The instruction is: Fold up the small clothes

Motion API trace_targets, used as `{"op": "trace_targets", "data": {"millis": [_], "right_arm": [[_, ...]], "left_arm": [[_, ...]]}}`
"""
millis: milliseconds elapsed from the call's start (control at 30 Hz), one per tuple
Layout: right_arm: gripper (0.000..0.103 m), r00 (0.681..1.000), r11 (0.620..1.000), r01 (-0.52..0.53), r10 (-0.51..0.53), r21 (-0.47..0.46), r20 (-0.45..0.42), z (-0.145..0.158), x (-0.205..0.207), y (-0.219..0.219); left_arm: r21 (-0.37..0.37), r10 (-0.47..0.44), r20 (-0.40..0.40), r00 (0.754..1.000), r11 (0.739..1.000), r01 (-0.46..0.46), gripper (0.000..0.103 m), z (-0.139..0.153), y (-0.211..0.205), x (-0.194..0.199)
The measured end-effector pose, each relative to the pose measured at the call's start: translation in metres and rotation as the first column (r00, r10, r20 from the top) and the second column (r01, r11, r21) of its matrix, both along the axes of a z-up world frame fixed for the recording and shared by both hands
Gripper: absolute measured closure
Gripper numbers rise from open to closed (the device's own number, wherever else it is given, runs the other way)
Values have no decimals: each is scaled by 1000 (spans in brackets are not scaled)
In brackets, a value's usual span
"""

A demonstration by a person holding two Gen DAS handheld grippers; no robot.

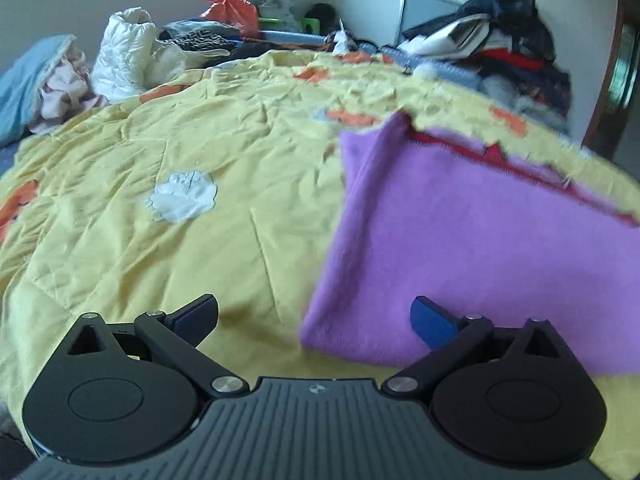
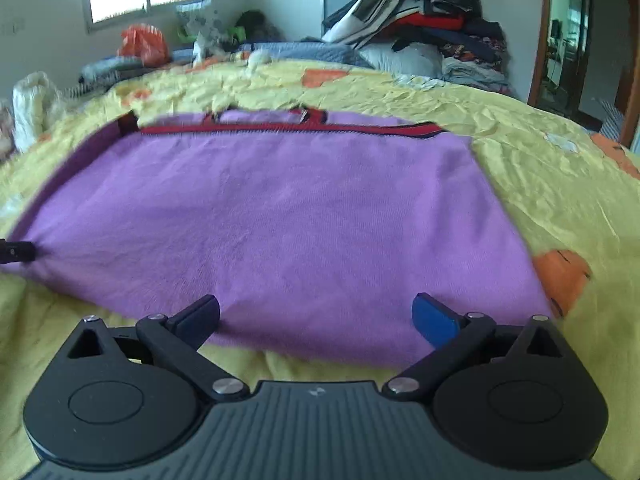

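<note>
Right wrist view: with both jaws spread, the purple garment [image 2: 280,216] is best pinched at its near hem corners and folded evenly.

Yellow quilt [image 2: 540,168] — purple garment [image 2: 280,220] flat on it

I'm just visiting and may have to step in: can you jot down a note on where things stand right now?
Left hand-held gripper: open, holding nothing, at the near left corner of the purple garment.
Right hand-held gripper: open, holding nothing, at the garment's near edge.
The garment lies spread flat on the yellow quilt, red trim at its far edge.
Done: spread out.
Left: every fold.
</note>
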State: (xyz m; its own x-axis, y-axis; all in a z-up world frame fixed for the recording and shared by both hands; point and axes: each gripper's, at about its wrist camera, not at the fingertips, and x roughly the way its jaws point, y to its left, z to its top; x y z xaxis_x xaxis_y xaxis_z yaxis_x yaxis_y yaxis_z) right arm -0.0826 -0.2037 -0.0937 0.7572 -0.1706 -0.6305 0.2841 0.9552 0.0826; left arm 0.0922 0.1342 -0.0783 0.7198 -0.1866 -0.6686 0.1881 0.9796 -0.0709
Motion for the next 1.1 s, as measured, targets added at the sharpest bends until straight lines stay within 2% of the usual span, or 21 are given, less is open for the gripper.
{"op": "trace_targets", "data": {"millis": [100,167,267,367,400,433,467,533,600,667,700,767,800,833,900,967,1033,1100], "right_arm": [[0,999,1000,27,-26,-7,20,2,-17,-15],[0,997,997,74,-74,-2,23,5,-28,-28],[0,988,990,134,-136,34,76,10,-48,-51],[0,985,987,153,-157,56,67,8,-53,-75],[0,986,987,152,-155,60,57,7,-54,-80],[0,988,987,146,-150,63,49,6,-52,-85],[0,989,988,139,-142,64,47,5,-50,-87],[0,990,990,127,-130,61,54,6,-46,-90],[0,991,992,108,-112,60,68,9,-43,-91],[0,992,996,82,-85,34,95,15,-38,-89],[0,994,998,67,-68,10,88,17,-33,-87],[0,997,994,83,-81,-74,17,18,-19,-84],[0,996,993,84,-83,-83,8,18,-18,-87],[0,998,997,61,-61,-37,11,16,-20,-95],[0,999,986,-7,1,167,36,9,-28,-122],[0,994,930,-92,65,357,86,0,-37,-147],[0,989,888,-136,93,440,117,-5,-40,-165],[0,985,835,-167,112,524,134,-8,-40,-183]], "left_arm": [[-43,-70,-7,998,997,70,0,12,-7,6],[-76,-90,-58,994,993,86,0,11,-12,16],[-149,-136,-123,983,982,117,0,0,-7,25],[-182,-180,-121,976,971,156,7,-4,-2,28],[-215,-195,-121,973,963,166,13,-4,1,28],[-231,-209,-123,970,957,177,29,-2,2,29],[-225,-218,-137,966,957,184,34,-2,1,32],[-203,-225,-146,963,960,193,55,2,1,36],[-161,-210,-145,967,969,186,56,8,2,40],[-81,-170,-67,983,983,164,37,25,-1,37],[-67,-179,-52,983,982,175,6,32,-5,36],[-70,-216,-73,974,975,211,0,41,-9,39],[-93,-233,-91,968,970,225,0,42,-7,41],[-132,-251,-116,961,963,236,1,40,-3,44],[-234,-296,-174,939,939,253,4,31,10,53],[-300,-343,-212,915,914,273,8,21,19,61],[-419,-419,-270,867,862,286,8,6,30,75],[-518,-460,-333,823,818,248,8,-7,40,91]]}}
